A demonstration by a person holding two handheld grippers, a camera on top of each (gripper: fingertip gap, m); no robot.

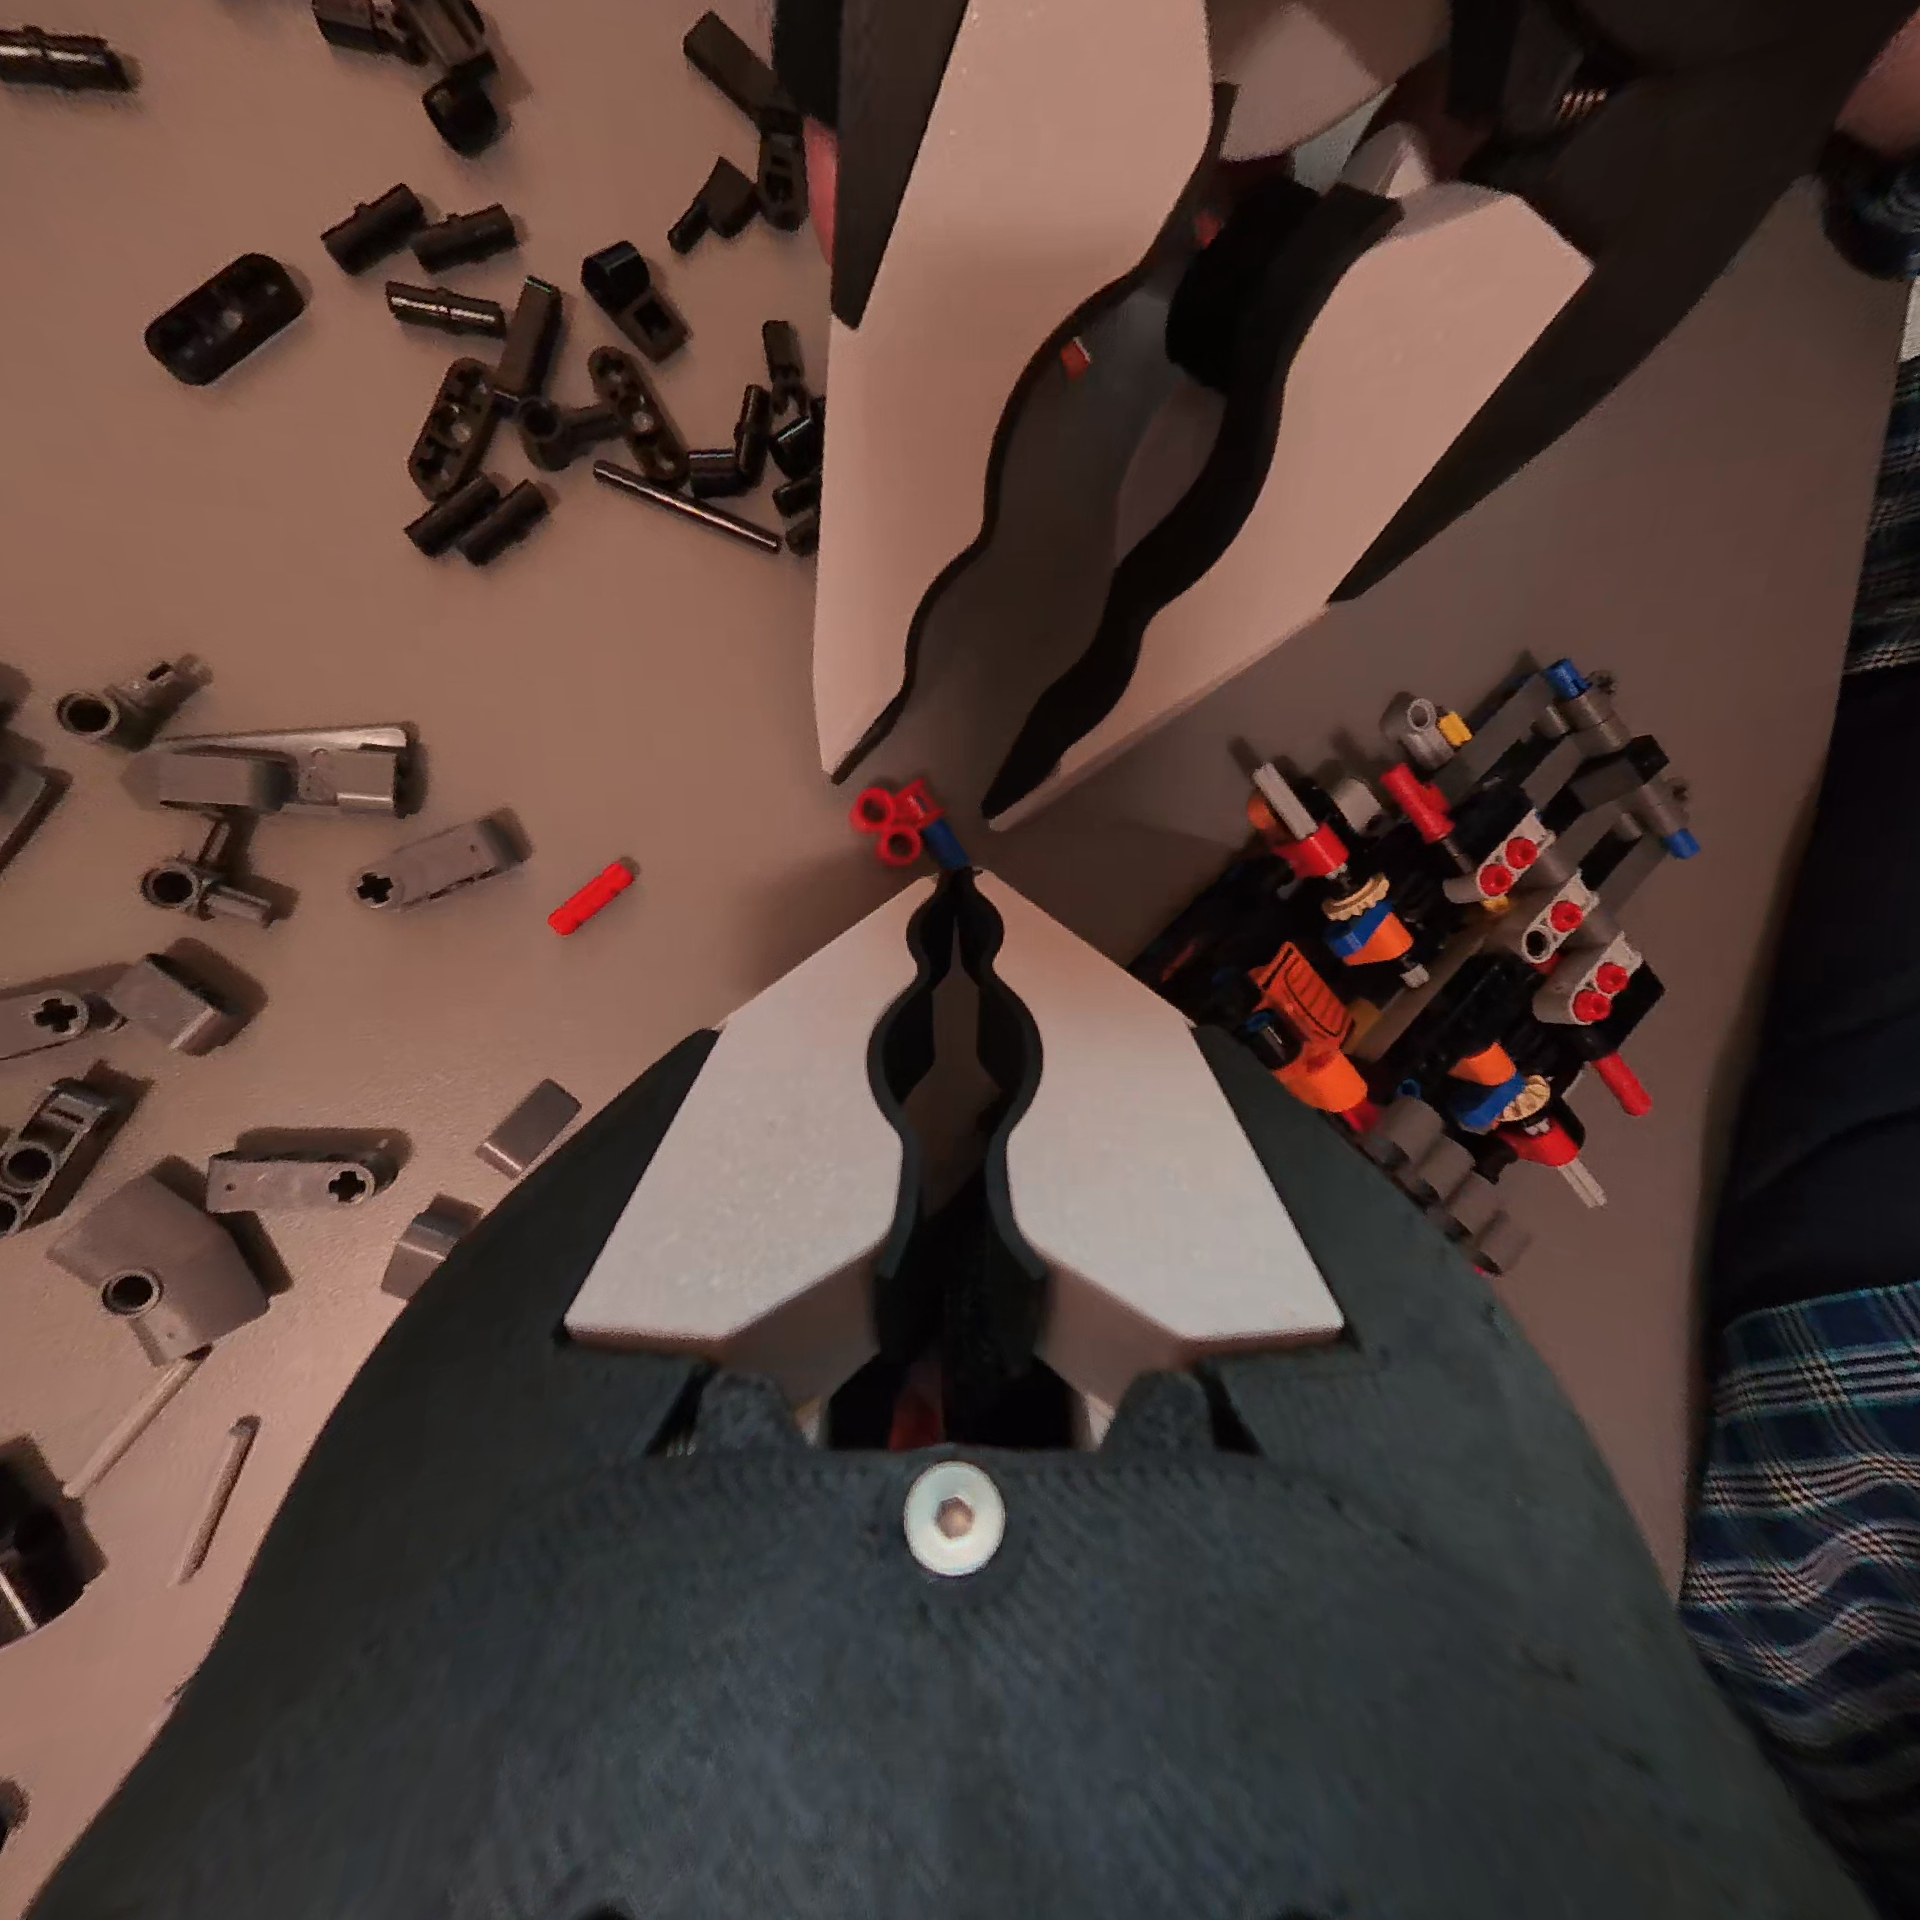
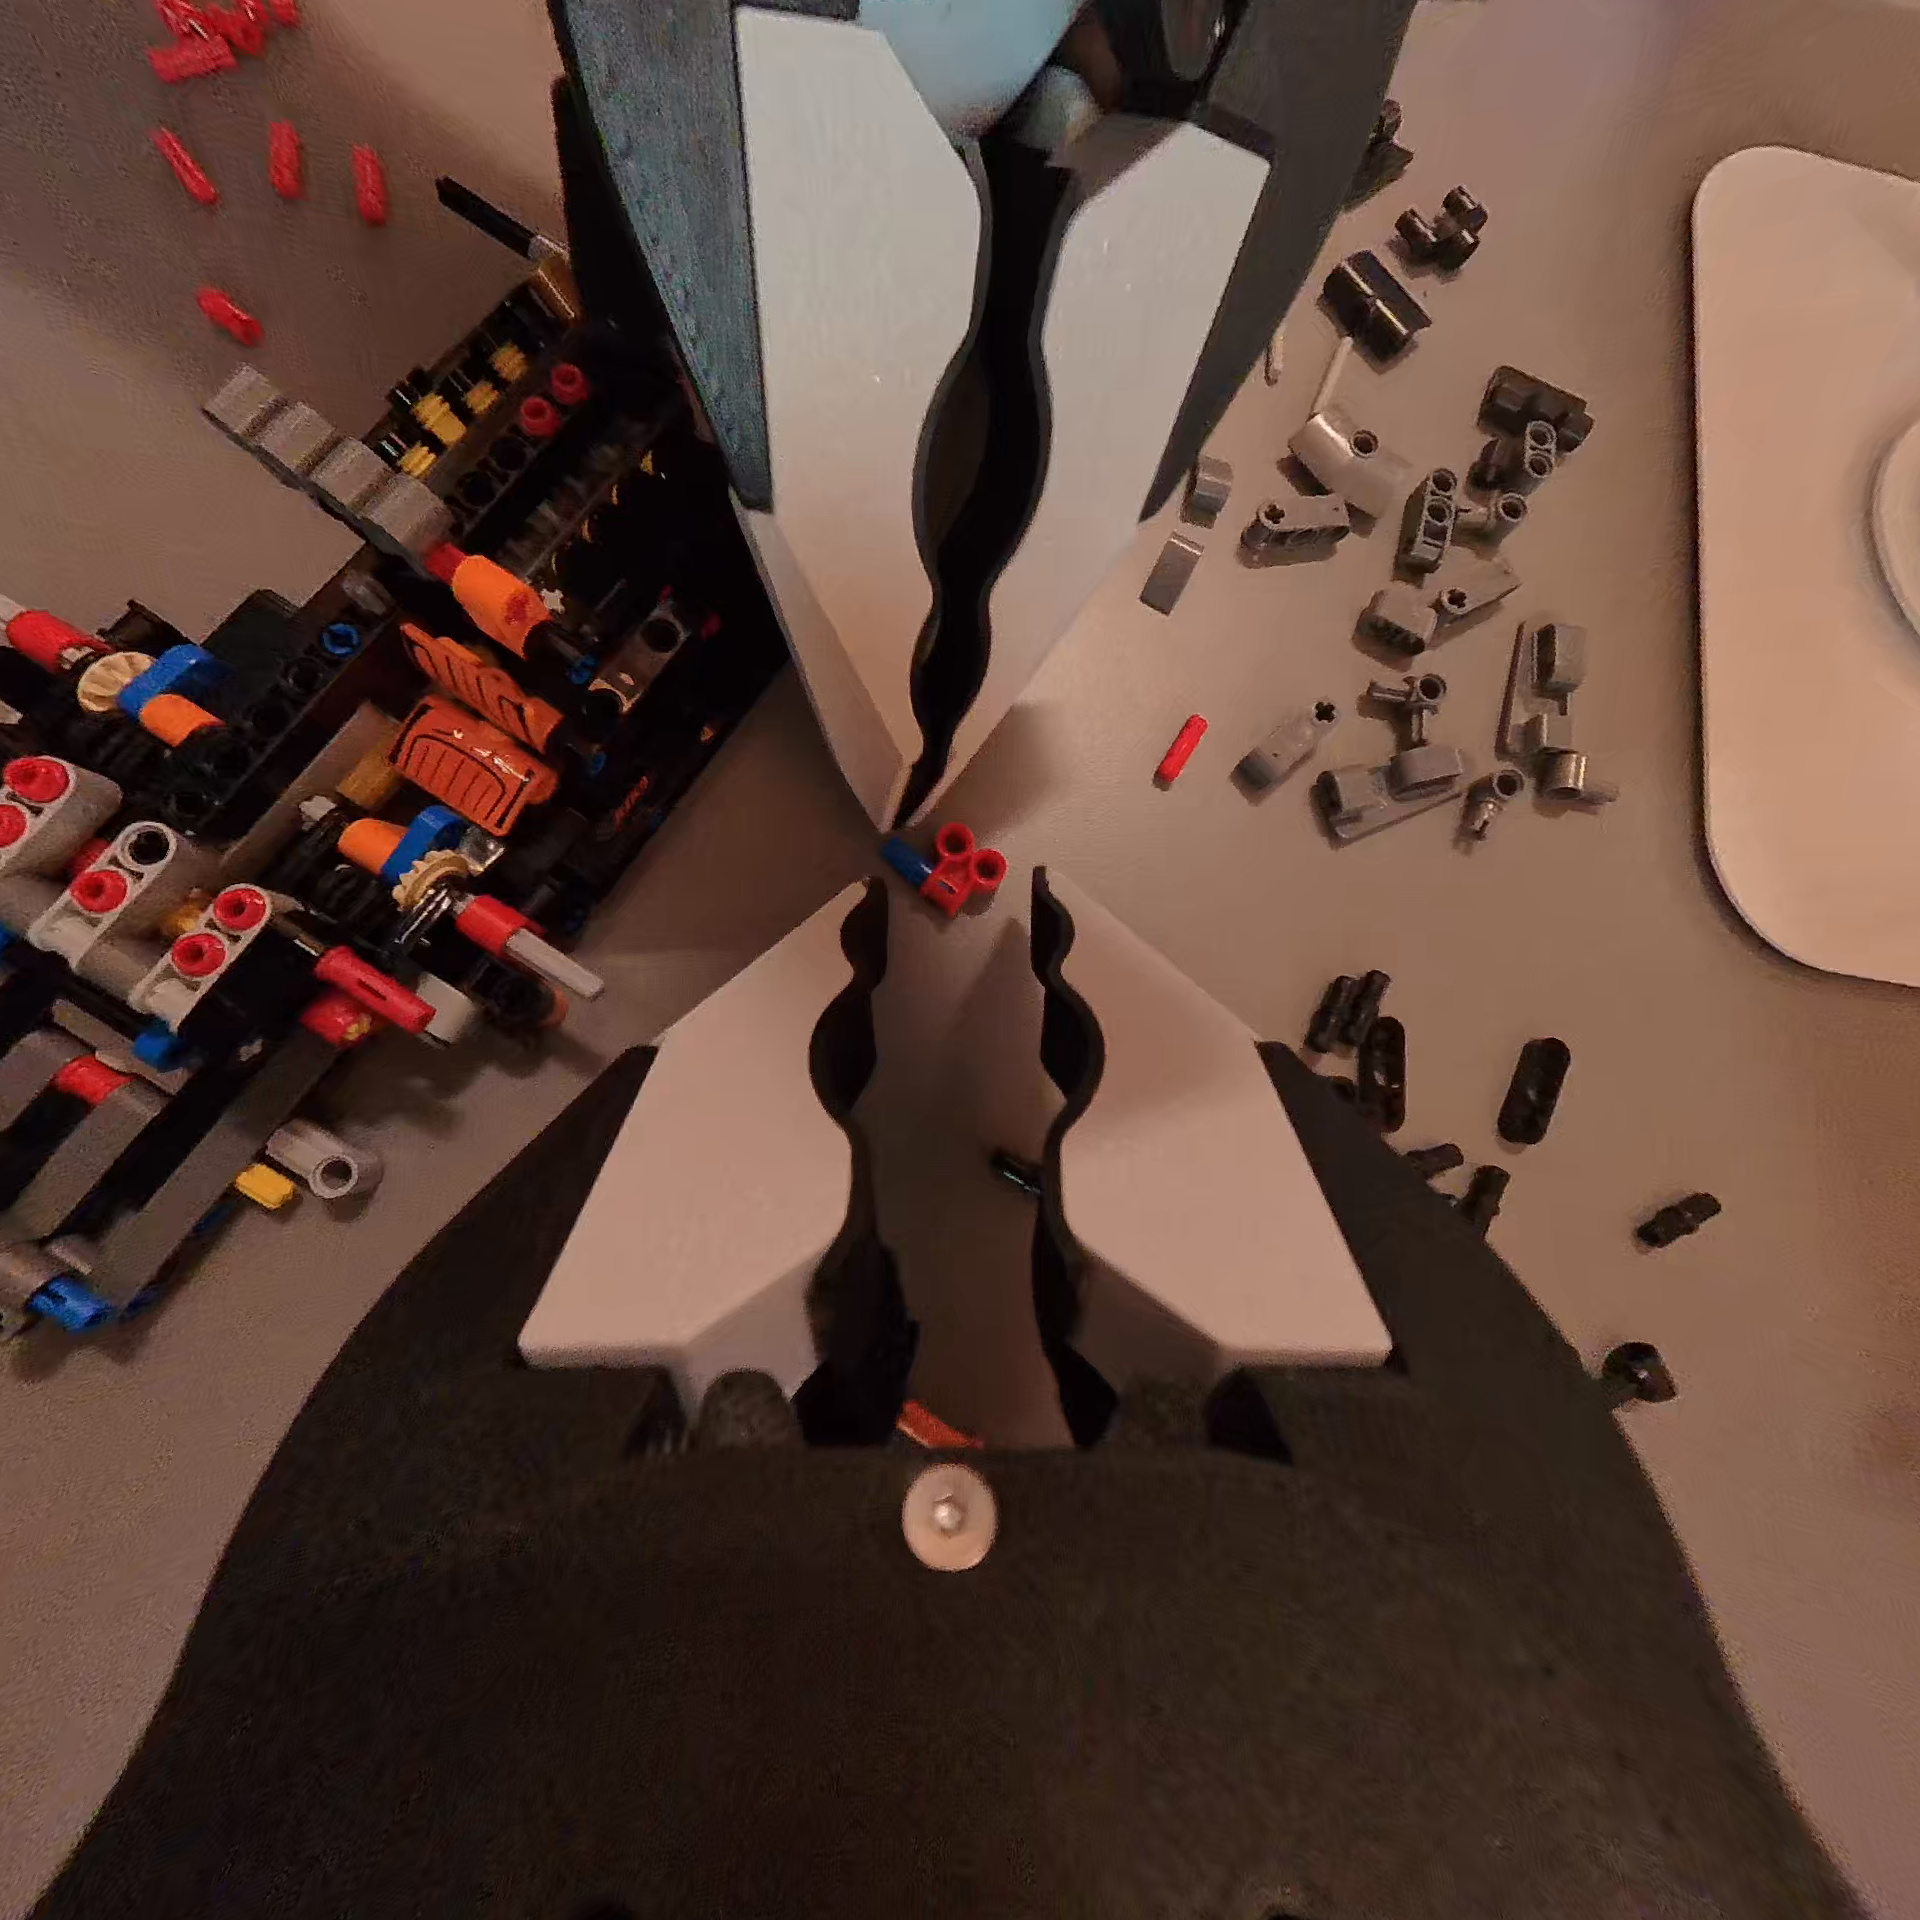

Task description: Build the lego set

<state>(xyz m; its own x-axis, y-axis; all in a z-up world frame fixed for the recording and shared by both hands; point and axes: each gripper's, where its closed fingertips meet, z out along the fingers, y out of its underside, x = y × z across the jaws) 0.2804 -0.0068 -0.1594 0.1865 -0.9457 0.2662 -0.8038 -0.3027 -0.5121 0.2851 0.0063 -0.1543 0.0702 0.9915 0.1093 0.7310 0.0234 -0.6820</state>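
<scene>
My left gripper (image 1: 958, 878) is shut on a blue pin (image 1: 943, 840) that carries a small red connector (image 1: 889, 821) at its far end, held just above the table. In the right wrist view the left gripper (image 2: 902, 821) comes in from the top with the blue pin (image 2: 906, 862) and red connector (image 2: 966, 868) at its tips. My right gripper (image 2: 958, 881) is open and empty, and the connector sits just at the mouth of its fingers. It also shows from above in the left wrist view (image 1: 909, 798). The partly built multicoloured model (image 1: 1455, 935) (image 2: 312, 779) lies beside both grippers.
Loose black parts (image 1: 582, 395) and grey parts (image 1: 260, 790) lie scattered on the table, with a single red pin (image 1: 590, 897) (image 2: 1180, 748). More red pins (image 2: 281, 156) lie beyond the model. A white tray (image 2: 1808, 520) sits at the right. A plaid sleeve (image 1: 1808, 1507) borders the table. Less than 4 cm separates the two grippers' tips.
</scene>
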